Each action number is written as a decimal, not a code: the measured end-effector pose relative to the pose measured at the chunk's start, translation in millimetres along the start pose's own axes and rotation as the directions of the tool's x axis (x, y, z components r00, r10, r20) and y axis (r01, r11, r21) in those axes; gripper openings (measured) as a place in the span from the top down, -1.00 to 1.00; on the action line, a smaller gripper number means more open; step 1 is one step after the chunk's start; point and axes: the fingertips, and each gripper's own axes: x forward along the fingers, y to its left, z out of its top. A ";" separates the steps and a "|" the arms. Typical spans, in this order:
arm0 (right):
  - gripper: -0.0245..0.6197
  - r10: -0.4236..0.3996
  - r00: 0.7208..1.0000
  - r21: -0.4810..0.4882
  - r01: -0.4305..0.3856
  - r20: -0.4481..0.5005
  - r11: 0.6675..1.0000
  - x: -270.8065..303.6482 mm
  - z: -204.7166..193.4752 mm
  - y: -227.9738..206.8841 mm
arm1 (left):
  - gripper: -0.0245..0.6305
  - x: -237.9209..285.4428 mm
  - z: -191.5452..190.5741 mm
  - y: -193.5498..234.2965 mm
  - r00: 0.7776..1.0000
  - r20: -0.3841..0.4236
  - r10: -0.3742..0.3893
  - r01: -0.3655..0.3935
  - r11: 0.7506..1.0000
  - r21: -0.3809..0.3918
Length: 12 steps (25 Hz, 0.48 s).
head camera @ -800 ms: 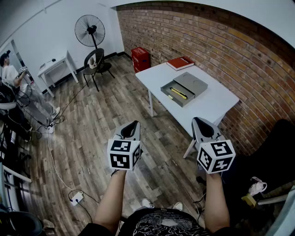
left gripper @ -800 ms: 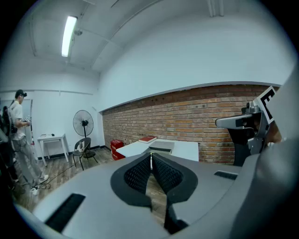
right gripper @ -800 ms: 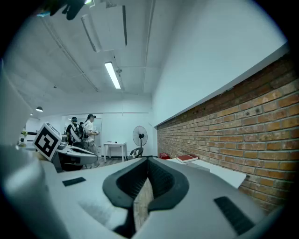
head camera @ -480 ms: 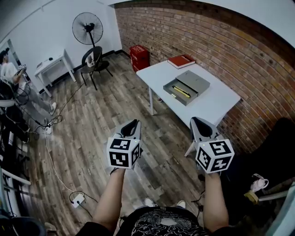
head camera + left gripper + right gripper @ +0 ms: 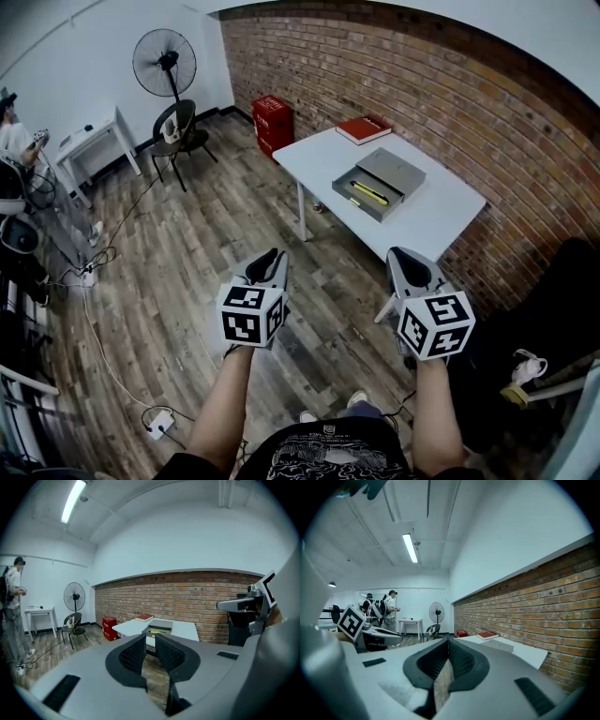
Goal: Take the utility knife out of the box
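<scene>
Yellow in its open grey box (image 5: pixel 356 203), the utility knife (image 5: pixel 368 193) lies well ahead of both claws in the head view; left gripper view: my left gripper (image 5: pixel 150 637) narrowly parted, empty; right gripper view: my right gripper (image 5: pixel 447 642) closed, empty; approach step, I judge: advance, then widen one claw.
</scene>
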 end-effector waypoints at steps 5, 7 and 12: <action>0.86 -0.026 1.000 0.004 0.026 -0.006 1.000 16.3 -1.3 -15.5 | 0.69 26.1 2.9 4.2 1.000 -0.006 -0.024 0.024 1.000 0.002; 0.86 -0.031 0.999 0.007 0.031 -0.008 1.000 28.0 -2.1 -25.6 | 0.67 40.3 8.5 5.3 0.999 0.000 -0.032 0.032 0.999 0.000; 0.86 -0.032 0.999 0.014 0.032 -0.013 0.999 64.3 -1.9 -49.8 | 0.60 82.3 23.2 7.9 0.999 -0.003 -0.053 0.053 0.998 0.021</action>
